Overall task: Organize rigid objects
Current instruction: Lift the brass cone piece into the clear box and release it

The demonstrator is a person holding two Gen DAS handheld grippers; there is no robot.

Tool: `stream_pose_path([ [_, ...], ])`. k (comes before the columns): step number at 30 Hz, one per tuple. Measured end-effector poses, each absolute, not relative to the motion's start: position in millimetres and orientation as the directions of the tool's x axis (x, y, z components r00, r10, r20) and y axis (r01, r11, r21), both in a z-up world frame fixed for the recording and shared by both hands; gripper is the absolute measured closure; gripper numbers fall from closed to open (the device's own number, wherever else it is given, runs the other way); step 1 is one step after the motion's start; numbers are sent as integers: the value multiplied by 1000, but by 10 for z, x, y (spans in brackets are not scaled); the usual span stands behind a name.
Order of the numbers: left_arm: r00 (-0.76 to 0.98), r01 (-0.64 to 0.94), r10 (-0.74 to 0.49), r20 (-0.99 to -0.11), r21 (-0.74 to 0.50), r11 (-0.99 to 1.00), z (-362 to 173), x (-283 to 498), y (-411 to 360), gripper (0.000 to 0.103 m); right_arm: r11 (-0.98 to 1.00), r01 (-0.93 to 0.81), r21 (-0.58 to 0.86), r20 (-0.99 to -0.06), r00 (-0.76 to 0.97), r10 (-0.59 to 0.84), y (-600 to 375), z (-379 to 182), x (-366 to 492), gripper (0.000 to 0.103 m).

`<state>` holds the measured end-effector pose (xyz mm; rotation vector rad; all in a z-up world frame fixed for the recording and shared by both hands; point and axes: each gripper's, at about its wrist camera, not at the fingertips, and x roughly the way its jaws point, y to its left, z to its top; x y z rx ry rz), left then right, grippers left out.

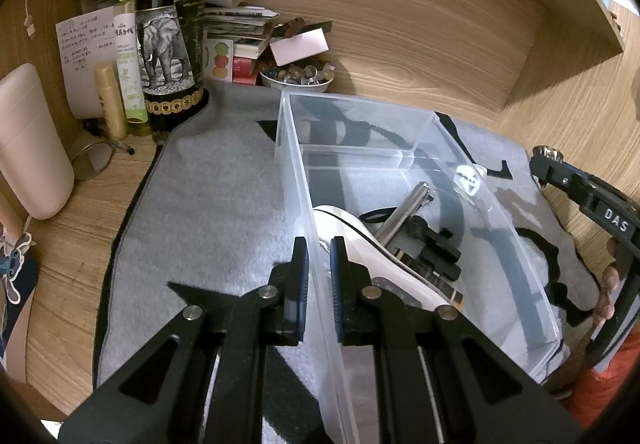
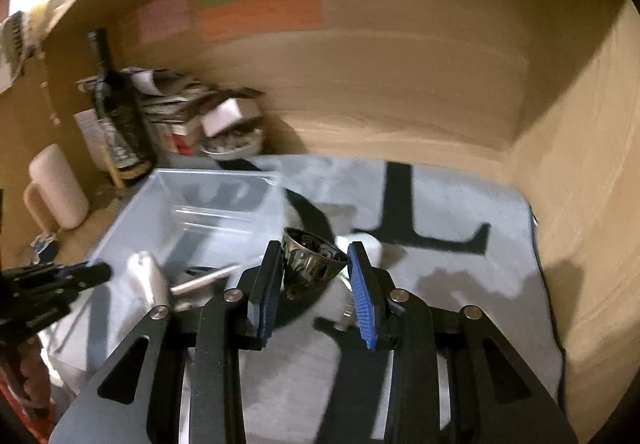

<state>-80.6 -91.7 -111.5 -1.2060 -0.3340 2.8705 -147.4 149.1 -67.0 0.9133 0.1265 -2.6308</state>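
Left claw [image 1: 319,264] is clamping the clear bin's [image 1: 500,204] near wall, while right claw [image 2: 313,276] is gripping a dark metal cup [image 2: 310,262] above the grey mat [image 2: 460,284].

Clutter at the back corner
A dark wine bottle [image 1: 170,24] stands beside stacked papers [image 1: 236,24]; a bowl of marbles [image 1: 296,78] sits nearby.

Your right wrist view is smeared throughout: the bottle [image 2: 106,116], paper stack [image 2: 180,104] and wall notes [image 2: 260,14] at far left cannot be read. The metal cup [image 2: 310,264] hides the white object [image 2: 362,244] behind it. In the left wrist view, your right gripper [image 1: 546,156] is cut off by the right edge. The left gripper [image 1: 319,264] covers the near end of the white item [image 1: 340,224] in the clear bin [image 1: 296,172].
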Motion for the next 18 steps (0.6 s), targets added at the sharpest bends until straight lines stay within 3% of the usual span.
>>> stream_pose_path([
  [9, -704, 75, 93, -704, -205, -976, -1122, -800, -920, 93, -878, 479, -1, -626, -685, -373, 1027, -718, -1387, 73],
  [18, -705, 77, 94, -703, -207, -975, -1120, -798, -911, 93, -835, 550, -22, -698, -606, -382, 728, -927, -1431, 73],
])
